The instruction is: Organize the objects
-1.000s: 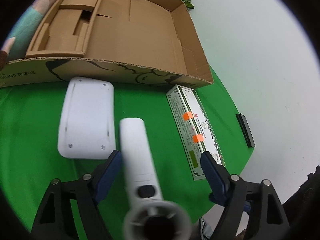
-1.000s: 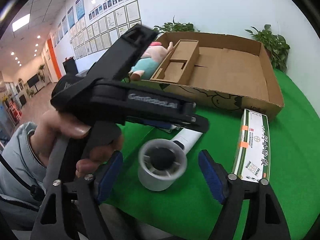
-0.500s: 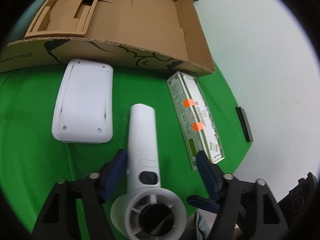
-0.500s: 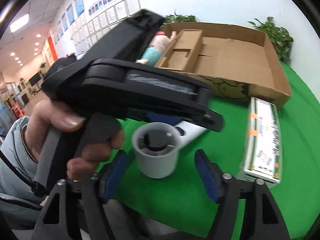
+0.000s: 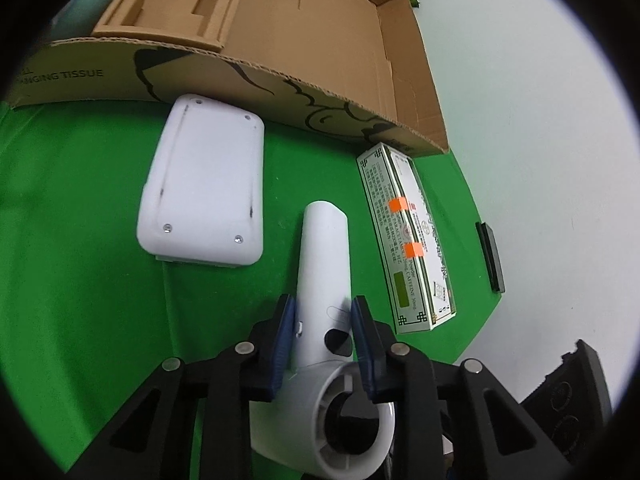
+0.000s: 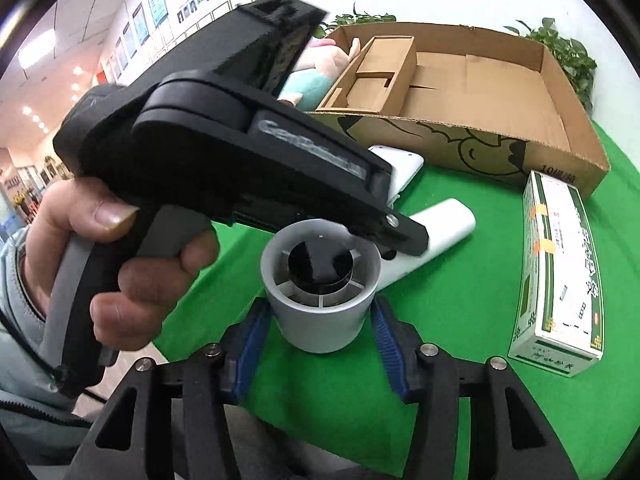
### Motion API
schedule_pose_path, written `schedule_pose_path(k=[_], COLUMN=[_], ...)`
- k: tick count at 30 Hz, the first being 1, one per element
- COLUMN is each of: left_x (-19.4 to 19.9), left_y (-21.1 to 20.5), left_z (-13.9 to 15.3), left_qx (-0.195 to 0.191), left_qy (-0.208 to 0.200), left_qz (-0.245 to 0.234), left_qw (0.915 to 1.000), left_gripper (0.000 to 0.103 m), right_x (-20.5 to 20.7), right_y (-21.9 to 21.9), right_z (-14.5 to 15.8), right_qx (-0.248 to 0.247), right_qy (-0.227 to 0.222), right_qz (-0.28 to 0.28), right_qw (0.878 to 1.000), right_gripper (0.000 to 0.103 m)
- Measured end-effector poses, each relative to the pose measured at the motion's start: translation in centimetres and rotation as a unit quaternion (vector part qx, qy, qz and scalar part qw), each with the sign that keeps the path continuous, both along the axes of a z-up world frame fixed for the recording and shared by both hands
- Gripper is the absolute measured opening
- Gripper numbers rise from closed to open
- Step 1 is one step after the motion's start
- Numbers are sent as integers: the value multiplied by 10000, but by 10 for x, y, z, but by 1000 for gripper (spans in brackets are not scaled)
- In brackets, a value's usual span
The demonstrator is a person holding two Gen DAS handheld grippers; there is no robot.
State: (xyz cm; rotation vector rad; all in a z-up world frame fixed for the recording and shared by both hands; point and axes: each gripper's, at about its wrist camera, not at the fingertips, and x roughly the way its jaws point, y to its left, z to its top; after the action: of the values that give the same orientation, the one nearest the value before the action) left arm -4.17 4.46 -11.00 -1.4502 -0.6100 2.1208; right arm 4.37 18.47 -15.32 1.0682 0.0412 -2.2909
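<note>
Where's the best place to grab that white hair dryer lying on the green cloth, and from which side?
Grip the hair dryer across its straight handle, just ahead of the wide barrel, coming from above along its length. The handle is narrow with parallel sides; the round barrel looks too wide. The left gripper already straddles that spot.

Black left gripper with blue-padded jaws, silver screws; bare left hand, pale-blue sleeve.

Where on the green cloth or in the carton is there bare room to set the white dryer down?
The carton's right half is bare floor; its left holds a cardboard insert. On the cloth, the wide patch left of the white case is free. Between case and medicine box it is crowded: the dryer lies there, clamped by the left gripper.
</note>
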Motion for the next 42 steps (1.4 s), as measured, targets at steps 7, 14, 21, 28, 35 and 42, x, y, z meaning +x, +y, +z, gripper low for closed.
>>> schedule_pose_path(k=[7, 14, 21, 28, 35, 42], left_x=[3, 1, 6, 7, 0, 7], left_y=[-11, 2, 25, 52, 48, 26], left_z=[15, 6, 11, 14, 3, -4], left_qx=[136, 152, -41, -246, -41, -19], left_qy=[170, 41, 173, 280, 0, -53], left_qz=[141, 12, -129, -284, -319, -142], left_qw=[9997, 9999, 9998, 9989, 9995, 9999], left_gripper=[4, 4, 4, 7, 34, 34], right_x=[-12, -2, 3, -1, -6, -2], right_y=[14, 27, 33, 37, 59, 52], right_z=[-1, 8, 22, 24, 18, 13], right_qx=[7, 238, 201, 376, -338, -890], right_qy=[-107, 26, 172, 120, -198, -287], right_qz=[-230, -320, -509, -828, -792, -325], right_qw=[9997, 9992, 9984, 9958, 9961, 9951], right_gripper=[48, 50, 69, 60, 55, 55])
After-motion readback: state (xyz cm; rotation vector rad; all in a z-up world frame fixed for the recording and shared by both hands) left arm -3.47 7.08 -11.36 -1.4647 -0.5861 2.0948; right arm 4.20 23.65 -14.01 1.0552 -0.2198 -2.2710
